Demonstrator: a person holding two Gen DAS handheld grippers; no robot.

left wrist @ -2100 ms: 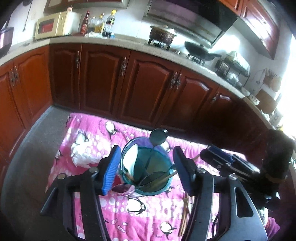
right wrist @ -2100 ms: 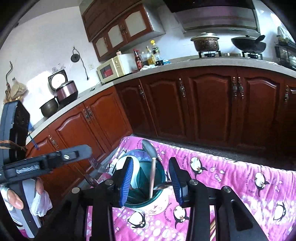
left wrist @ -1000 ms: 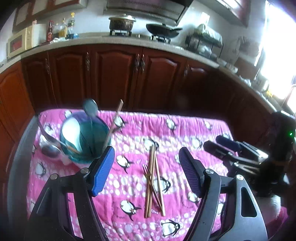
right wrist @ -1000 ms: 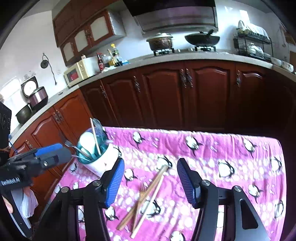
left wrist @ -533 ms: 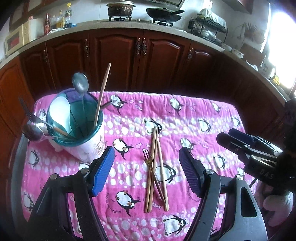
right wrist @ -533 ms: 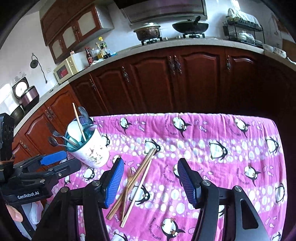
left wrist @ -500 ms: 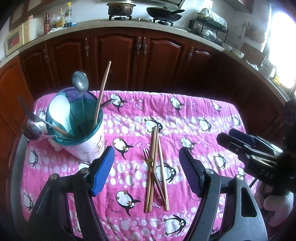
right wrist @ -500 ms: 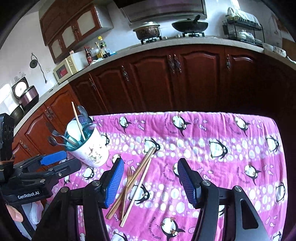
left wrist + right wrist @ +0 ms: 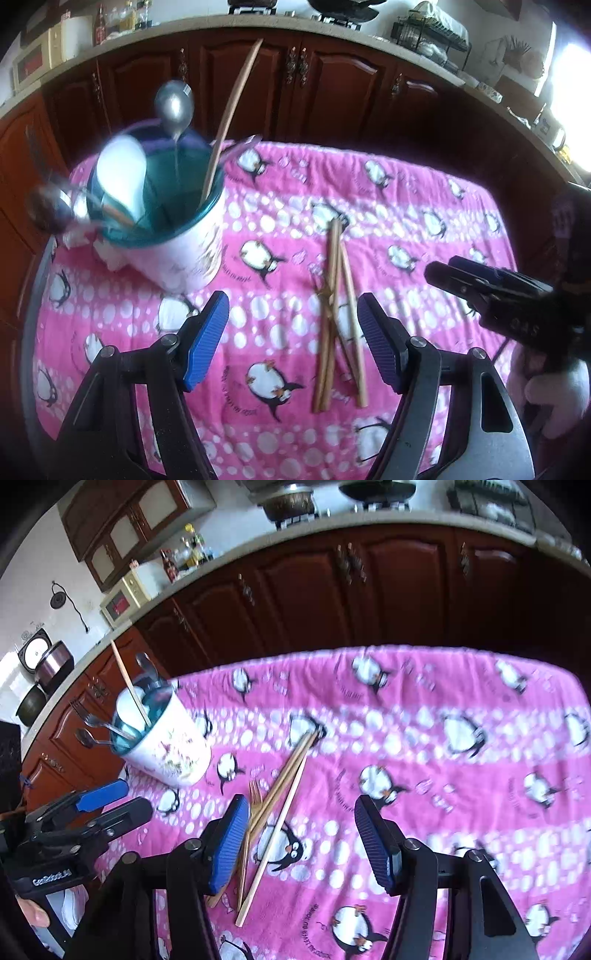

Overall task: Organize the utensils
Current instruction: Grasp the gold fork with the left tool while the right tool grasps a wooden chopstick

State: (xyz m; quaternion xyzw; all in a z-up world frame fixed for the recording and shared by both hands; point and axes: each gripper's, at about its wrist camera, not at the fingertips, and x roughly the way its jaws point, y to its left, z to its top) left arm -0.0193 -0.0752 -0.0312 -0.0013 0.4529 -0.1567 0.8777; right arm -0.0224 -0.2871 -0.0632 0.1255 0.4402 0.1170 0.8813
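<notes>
A white utensil cup [image 9: 184,254] [image 9: 168,747] with a teal inside stands at the left of the pink penguin cloth [image 9: 406,229] [image 9: 424,738]. It holds spoons, forks, a white ladle and one chopstick [image 9: 231,110]. Several wooden chopsticks [image 9: 338,306] [image 9: 284,786] and a wooden fork [image 9: 255,794] lie loose mid-cloth. My left gripper [image 9: 293,336] hangs open above the cloth, the chopsticks just right of its middle. My right gripper [image 9: 301,834] is open too, its left finger over the lower chopstick ends. Nothing is held.
Dark wooden cabinets [image 9: 332,590] run behind the table under a counter with a microwave [image 9: 122,602], bottles, a pot and a wok. The other gripper and a hand show at each view's edge, e.g. the right gripper [image 9: 491,291] in the left wrist view.
Both grippers turned from the cup toward the loose chopsticks, then sank closer to the cloth. Their jaws stayed open and nothing was taken hold of.
</notes>
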